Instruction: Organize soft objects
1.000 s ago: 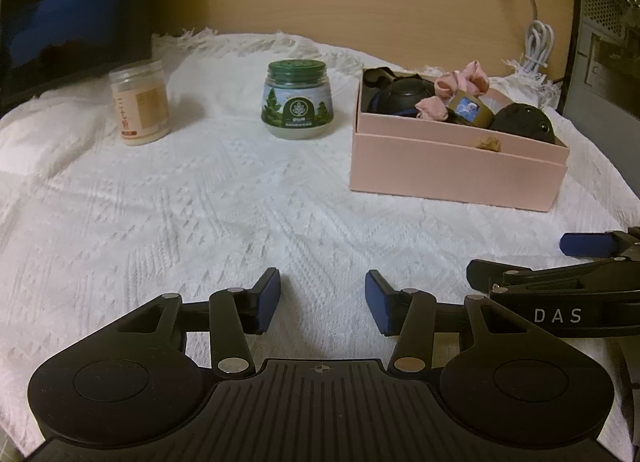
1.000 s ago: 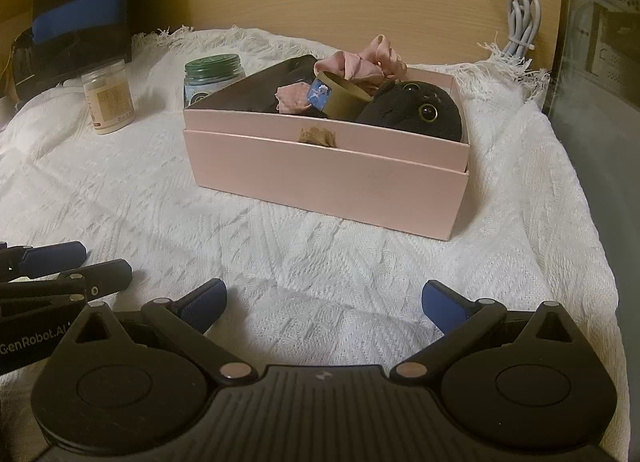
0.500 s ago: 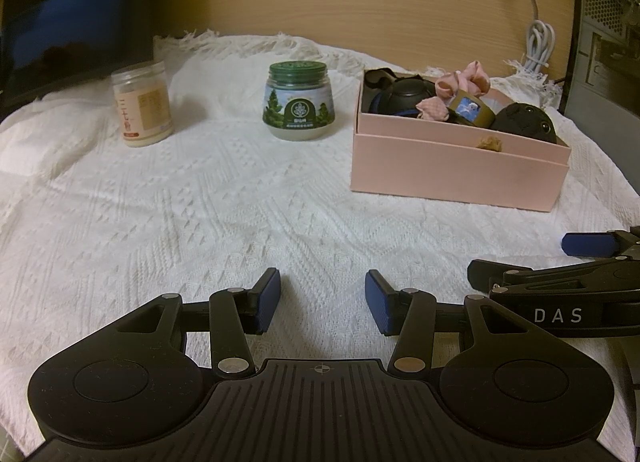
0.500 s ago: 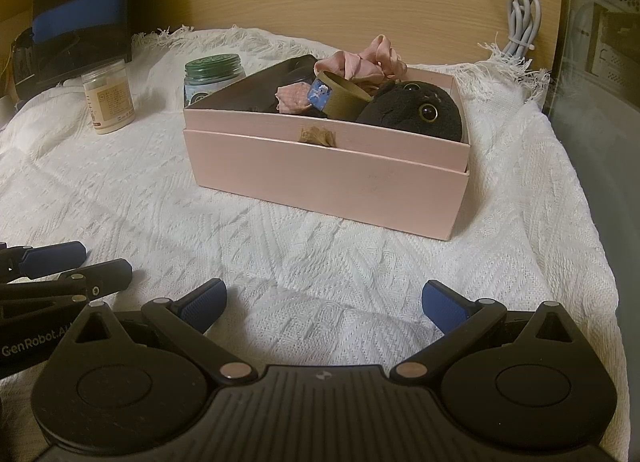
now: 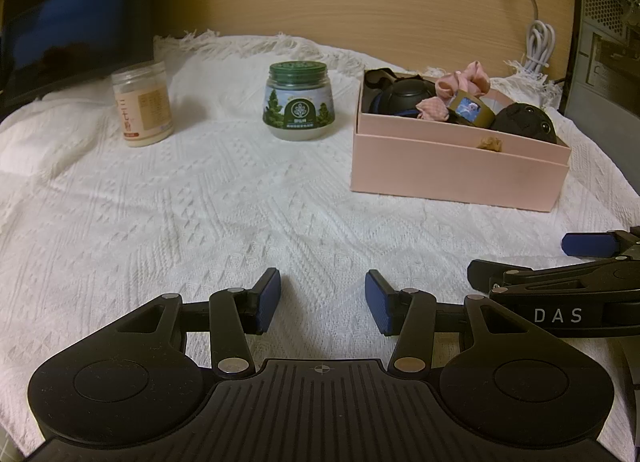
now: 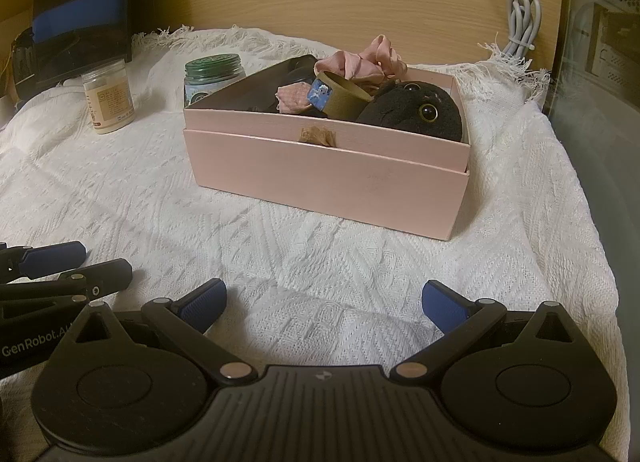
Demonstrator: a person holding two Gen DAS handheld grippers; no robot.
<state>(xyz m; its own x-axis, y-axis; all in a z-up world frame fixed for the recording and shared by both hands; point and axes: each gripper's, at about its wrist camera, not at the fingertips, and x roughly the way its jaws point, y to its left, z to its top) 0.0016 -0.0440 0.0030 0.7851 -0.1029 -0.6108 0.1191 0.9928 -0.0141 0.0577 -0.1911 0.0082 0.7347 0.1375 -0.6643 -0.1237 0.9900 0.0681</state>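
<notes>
A pink box (image 5: pixel 452 166) (image 6: pixel 328 178) sits on the white cloth. It holds a black plush with yellow eyes (image 6: pixel 412 110) (image 5: pixel 524 122), pink fabric pieces (image 6: pixel 360 62) (image 5: pixel 464 82), a tan roll with a blue picture (image 6: pixel 340 96) (image 5: pixel 468 108) and a dark object (image 5: pixel 404 96). A small tan scrap (image 6: pixel 316 136) hangs on the box's front rim. My left gripper (image 5: pixel 322 302) is open and empty, low over the cloth, well short of the box. My right gripper (image 6: pixel 324 302) is open wide and empty, in front of the box; it also shows in the left wrist view (image 5: pixel 576 274).
A green-lidded jar (image 5: pixel 298 102) and a pale jar with an orange label (image 5: pixel 142 110) stand left of the box. A dark monitor (image 5: pixel 60 42) is at the back left. A computer case (image 5: pixel 608 22) and a coiled white cable (image 5: pixel 538 46) are at the right.
</notes>
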